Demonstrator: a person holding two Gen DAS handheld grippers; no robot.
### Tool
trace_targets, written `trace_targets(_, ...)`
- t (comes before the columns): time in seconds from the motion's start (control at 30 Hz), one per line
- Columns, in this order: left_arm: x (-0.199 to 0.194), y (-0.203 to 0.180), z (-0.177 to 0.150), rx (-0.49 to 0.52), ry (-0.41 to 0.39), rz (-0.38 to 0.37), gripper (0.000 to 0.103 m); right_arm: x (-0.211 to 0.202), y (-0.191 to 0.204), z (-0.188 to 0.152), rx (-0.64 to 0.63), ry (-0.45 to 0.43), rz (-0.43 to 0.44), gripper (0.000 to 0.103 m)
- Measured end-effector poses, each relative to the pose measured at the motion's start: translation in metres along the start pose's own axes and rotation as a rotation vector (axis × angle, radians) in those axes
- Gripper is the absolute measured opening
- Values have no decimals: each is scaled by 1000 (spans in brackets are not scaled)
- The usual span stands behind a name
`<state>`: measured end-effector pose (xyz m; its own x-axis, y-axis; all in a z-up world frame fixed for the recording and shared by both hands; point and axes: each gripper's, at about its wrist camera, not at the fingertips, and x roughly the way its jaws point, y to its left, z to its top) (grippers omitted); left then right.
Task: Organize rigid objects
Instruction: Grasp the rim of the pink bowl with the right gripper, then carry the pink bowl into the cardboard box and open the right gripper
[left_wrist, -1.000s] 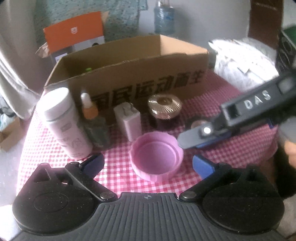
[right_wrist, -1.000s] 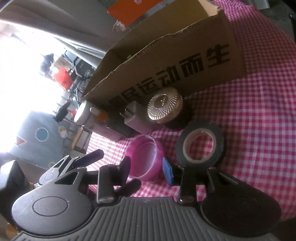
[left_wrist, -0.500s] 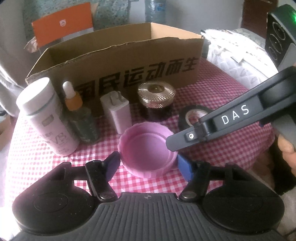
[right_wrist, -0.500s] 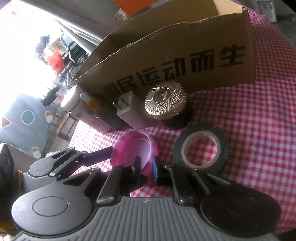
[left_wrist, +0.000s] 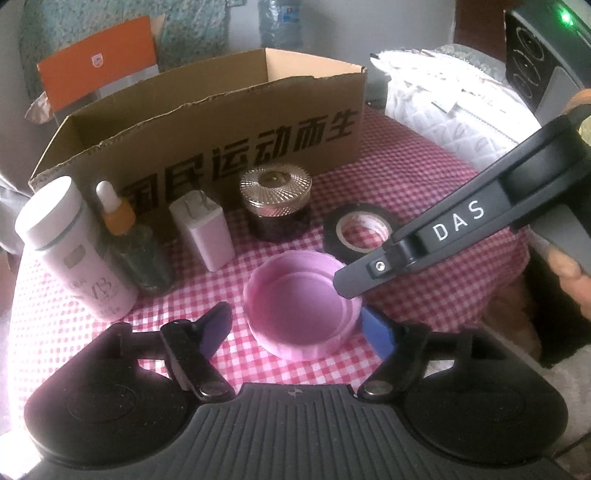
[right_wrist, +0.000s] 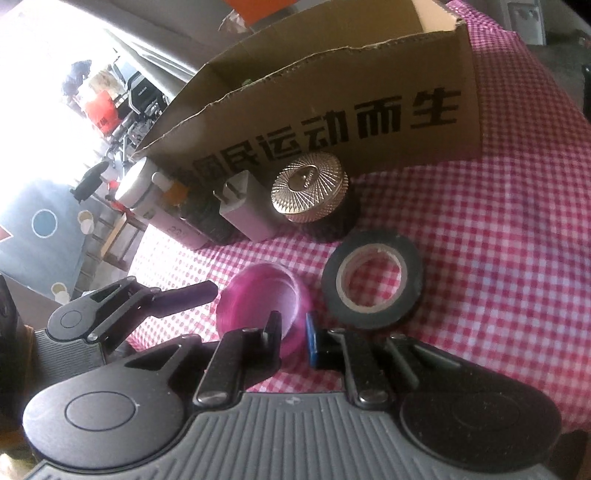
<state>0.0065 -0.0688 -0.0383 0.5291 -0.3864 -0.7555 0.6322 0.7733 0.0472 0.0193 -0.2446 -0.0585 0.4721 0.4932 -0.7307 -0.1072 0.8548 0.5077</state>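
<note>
Left wrist view, left to right. A white cylindrical plastic bottle (left_wrist: 74, 247) is standing at the left edge, its printed label too blurred to read. Just beside it, a dark glass dropper bottle with an orange collar (left_wrist: 135, 243), then a white plug-in charger block (left_wrist: 203, 232), a dark jar with a ribbed gold lid (left_wrist: 275, 203) and a black roll of tape (left_wrist: 360, 230), all on the pink-checked tablecloth (left_wrist: 424, 184) in front of the brown cardboard box with black printed characters (left_wrist: 221, 147). The box's interior is hidden by its near wall.

The round pink plastic lid (left_wrist: 303, 308), lying open side up, is sitting low in centre frame, between the fingers of the left gripper (left_wrist: 299, 328). Those jaws are opening; the left pad is standing clear of the rim, while the right blue pad is lying against it or just behind it, I cannot tell which. The right gripper (left_wrist: 351, 284) is reaching in from the right, its tip over the lid's right rim, hiding the contact there. A hand (left_wrist: 569, 269) is cut off at the right edge.

Right wrist view. The right gripper (right_wrist: 293, 334) is narrow, its two pads pinching the pink lid's (right_wrist: 258, 295) near wall, which the other view hides. One finger of the left gripper (right_wrist: 184, 297) is showing left of the lid; its other finger is out of sight. The bottles at the left are partly masked by glare.
</note>
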Motion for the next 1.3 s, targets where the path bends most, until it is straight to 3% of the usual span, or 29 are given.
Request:
trace_targets(0.17, 11, 5, 1, -19, 23, -19, 79, 11, -1, 3, -2, 14, -14, 16)
trace_targets(0.5, 6, -4, 0, 6, 3, 20, 75, 7, -1, -6, -3, -23, 14, 14)
trace_targets(0.77, -36, -8, 21, 24, -142, 111, 75, -34, 26, 3, -93, -145, 27, 15)
trace_targets(1.07, -65, 26, 99, 26, -317, 245, 75, -74, 64, 93, -261, -262, 71, 15)
trace_targets(1.17, -52, 37, 127, 18, -307, 249, 75, -64, 68, 135, -273, -228, 82, 15)
trace_targets(1.3, -17, 44, 158, -43, -219, 208, 75, -30, 54, 187, -202, -112, 111, 15)
